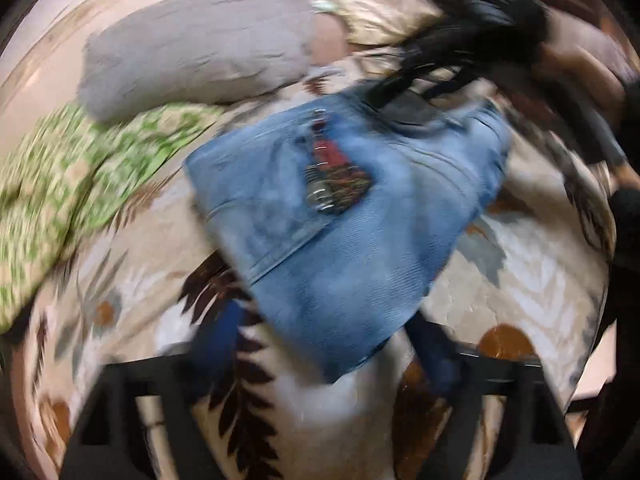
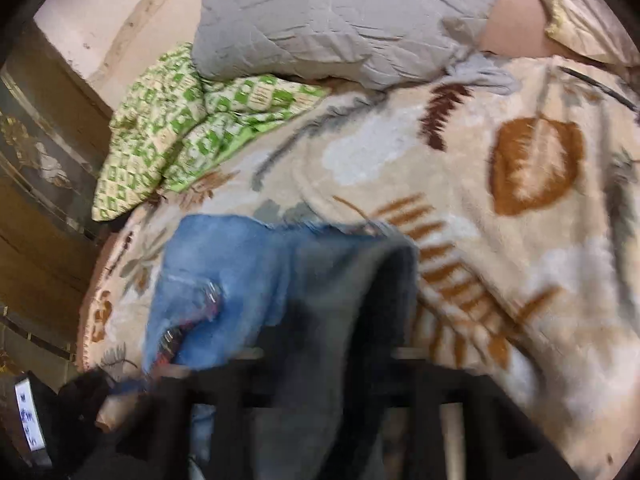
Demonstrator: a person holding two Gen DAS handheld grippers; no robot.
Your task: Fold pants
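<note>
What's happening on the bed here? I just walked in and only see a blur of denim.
A person with a gripper in each hand is folding blue jeans on a leaf-patterned blanket. The right gripper appears to hold a greyish edge of the jeans. The left gripper hangs open at the near edge of the jeans, gripping nothing. The jeans look partly folded. A grey pillow and a green patterned cloth lie beyond.

- My right gripper [image 2: 320,420]: fingers smeared dark at bottom centre, jaw gap unreadable behind grey cloth.
- Jeans [image 2: 224,276]: lower part cut by the bottom edge.
- Jeans patch [image 1: 334,178]: motion-blurred at centre, design illegible.
- Green quilt [image 1: 60,184]: streaked at left edge.
</note>
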